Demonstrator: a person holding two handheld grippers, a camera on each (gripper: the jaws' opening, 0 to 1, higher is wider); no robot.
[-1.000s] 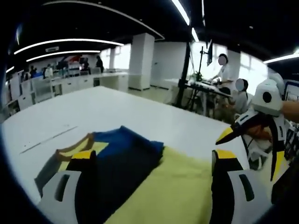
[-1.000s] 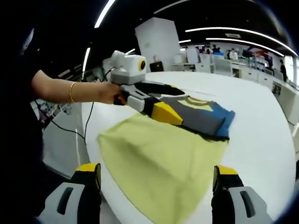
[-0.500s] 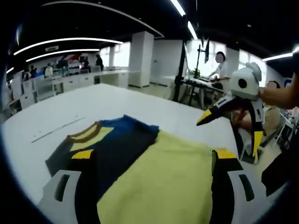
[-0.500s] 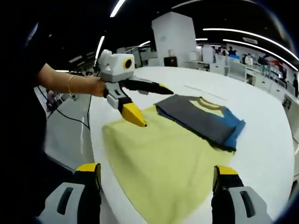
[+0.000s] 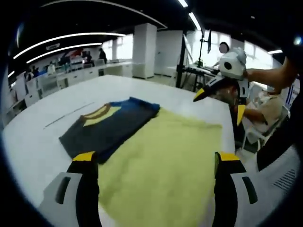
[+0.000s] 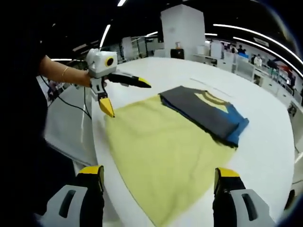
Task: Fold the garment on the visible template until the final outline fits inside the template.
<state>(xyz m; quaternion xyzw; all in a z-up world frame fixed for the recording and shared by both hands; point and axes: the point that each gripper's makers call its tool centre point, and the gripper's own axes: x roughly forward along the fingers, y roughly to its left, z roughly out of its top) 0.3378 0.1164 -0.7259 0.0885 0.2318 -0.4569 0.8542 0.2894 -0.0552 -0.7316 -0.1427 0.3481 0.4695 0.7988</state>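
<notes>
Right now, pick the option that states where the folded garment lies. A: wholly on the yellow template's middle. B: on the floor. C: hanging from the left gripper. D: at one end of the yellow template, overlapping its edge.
D: the folded garment lies flat on the white table, overlapping one end of the yellow template; both grippers are open and hold nothing.

Before you a white desk (image 6: 265, 137) carries a yellow template cloth (image 6: 156, 151) spread flat, reaching its near edge. A folded grey and blue garment (image 6: 206, 113) lies on the cloth's far end, overlapping it.
</notes>
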